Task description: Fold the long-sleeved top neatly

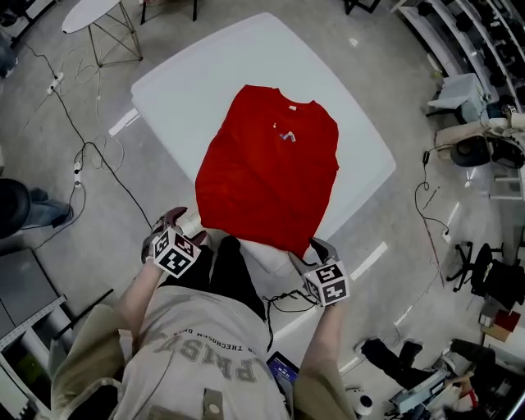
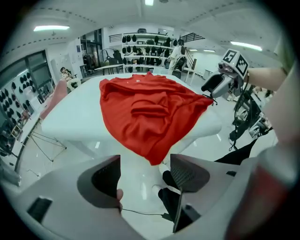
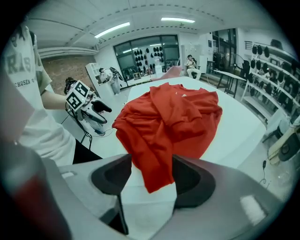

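Observation:
The red long-sleeved top [image 1: 267,164] lies on the white table [image 1: 176,90], collar at the far end, its near hem hanging over the near edge. Its sleeves look folded in over the body. My left gripper [image 1: 182,225] is off the table's near left corner, open and empty; the hem's left corner [image 2: 151,157] hangs ahead of its jaws. My right gripper [image 1: 318,248] is at the hem's right corner. It is open, and that red corner [image 3: 154,176] hangs between its jaws without being pressed. Each gripper shows in the other's view: right gripper [image 2: 220,83], left gripper [image 3: 91,115].
The person's black trouser legs [image 1: 221,275] stand against the table's near edge. Cables [image 1: 90,156] run over the floor at the left, beside a small white folding table [image 1: 90,12]. Office chairs [image 1: 484,271] and shelving [image 1: 476,41] fill the right side.

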A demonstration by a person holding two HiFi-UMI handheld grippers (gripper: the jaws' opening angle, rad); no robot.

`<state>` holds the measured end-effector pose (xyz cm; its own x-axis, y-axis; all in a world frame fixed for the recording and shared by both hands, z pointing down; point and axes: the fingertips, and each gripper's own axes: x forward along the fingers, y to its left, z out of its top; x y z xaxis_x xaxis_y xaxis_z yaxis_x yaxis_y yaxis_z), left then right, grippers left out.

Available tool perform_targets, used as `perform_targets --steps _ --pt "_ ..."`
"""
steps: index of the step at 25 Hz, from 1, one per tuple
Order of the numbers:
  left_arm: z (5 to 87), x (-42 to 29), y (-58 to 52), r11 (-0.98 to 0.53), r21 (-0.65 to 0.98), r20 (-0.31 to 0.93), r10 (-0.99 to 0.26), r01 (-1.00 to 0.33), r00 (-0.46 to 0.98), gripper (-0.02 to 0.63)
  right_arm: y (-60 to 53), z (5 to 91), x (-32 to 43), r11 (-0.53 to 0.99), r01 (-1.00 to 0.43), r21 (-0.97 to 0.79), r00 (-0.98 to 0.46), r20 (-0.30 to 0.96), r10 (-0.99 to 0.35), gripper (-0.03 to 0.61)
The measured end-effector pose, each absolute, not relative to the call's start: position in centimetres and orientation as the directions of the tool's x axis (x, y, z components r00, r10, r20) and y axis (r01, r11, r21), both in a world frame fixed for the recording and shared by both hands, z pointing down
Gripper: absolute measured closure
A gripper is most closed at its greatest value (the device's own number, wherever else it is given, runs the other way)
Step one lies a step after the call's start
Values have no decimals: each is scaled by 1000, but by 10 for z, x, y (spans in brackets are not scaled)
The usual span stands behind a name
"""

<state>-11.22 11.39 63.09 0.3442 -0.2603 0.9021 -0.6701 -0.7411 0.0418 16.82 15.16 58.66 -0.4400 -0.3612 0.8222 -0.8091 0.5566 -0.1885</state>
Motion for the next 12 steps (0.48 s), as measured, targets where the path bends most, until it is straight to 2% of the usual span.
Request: perform_targets --steps 5,12 --pt "660 -118 128 -765 53 904 -237 -642 356 295 186 601 164 499 -861 -99 -330 855 -400 321" --pt "692 -99 127 -700 99 894 -249 -707 372 295 189 608 177 401 -916 -18 -226 849 -478 321"
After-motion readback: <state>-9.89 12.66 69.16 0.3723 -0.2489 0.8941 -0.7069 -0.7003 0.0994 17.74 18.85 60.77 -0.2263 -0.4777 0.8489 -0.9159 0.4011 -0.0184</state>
